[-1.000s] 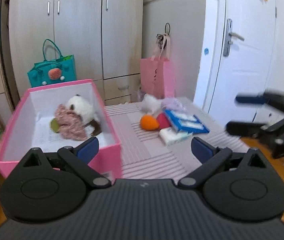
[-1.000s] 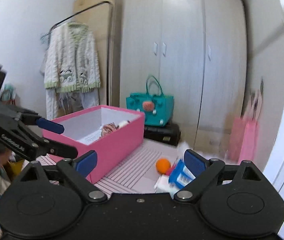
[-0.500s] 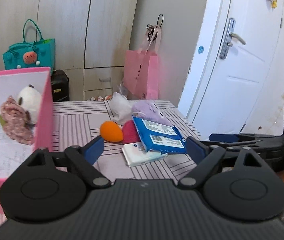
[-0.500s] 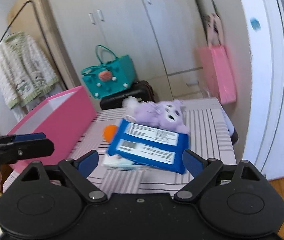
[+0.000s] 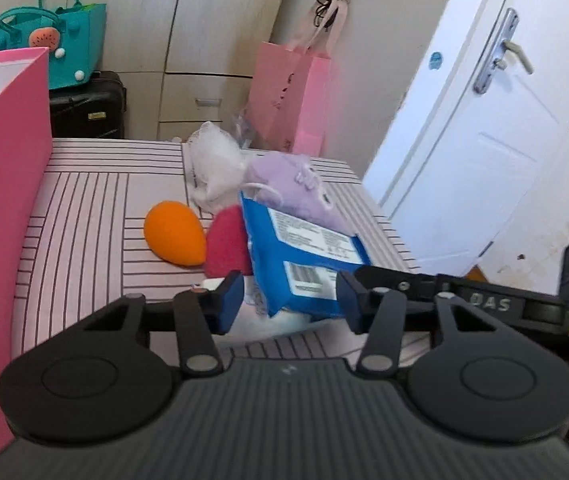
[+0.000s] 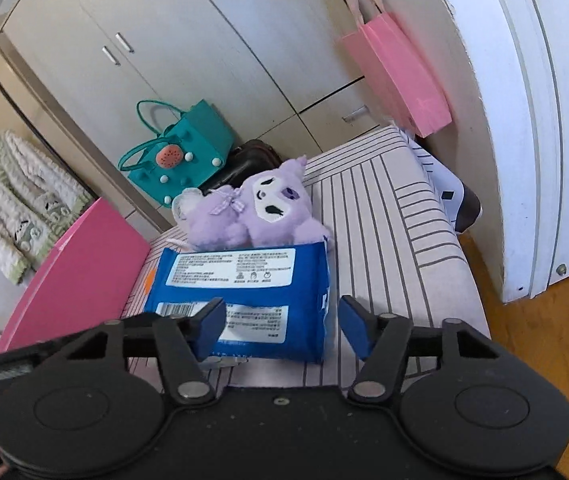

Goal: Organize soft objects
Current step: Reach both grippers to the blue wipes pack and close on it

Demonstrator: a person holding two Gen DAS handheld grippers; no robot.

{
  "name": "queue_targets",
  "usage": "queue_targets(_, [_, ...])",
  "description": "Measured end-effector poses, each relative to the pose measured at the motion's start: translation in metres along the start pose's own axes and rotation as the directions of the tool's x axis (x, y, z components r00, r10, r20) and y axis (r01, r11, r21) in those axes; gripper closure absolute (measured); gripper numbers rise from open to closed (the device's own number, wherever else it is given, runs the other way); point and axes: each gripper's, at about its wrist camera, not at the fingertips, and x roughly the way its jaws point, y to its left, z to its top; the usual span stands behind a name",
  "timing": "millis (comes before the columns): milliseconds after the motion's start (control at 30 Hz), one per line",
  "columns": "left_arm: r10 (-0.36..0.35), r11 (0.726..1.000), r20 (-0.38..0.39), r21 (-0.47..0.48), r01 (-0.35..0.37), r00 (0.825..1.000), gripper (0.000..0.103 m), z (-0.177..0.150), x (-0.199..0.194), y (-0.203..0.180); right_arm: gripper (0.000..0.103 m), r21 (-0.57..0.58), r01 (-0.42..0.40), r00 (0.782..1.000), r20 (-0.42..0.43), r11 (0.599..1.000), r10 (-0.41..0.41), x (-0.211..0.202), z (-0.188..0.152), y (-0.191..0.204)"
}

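Plush toy (image 6: 260, 208) behind wipes pack (image 6: 244, 292) (touching); box (image 6: 76, 272) to left.

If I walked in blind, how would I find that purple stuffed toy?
Look at the pink-and-white striped table beside the tall pink box. At its far end, just behind the flat blue plastic tissue pack, lies the fluffy lilac plush toy. It is the only thing there with a white face, dark eyes and a checked bow.
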Motion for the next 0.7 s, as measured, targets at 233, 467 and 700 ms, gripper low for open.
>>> queue_targets(233, [0.009,1.000,0.050,-0.004,-0.008,0.999,0.082,-0.008,0.003,-0.002,0.041,0.136,-0.057,0.997,0.054,0.989,0.050,-0.004,-0.009,-0.009])
queue_targets(467, [0.045,0.997,0.086,-0.063,-0.040,0.995,0.081,-0.017,0.004,0.003,0.073,0.172,-0.036,0.998,0.063,0.984,0.025,-0.002,-0.014,-0.009])
queue_targets(700, [0.052,0.998,0.086,-0.042,-0.048,0.995,0.081,-0.020,0.004,0.000,0.072,0.048,0.029,0.998,0.057,0.998,-0.032,0.002,-0.015,0.005])
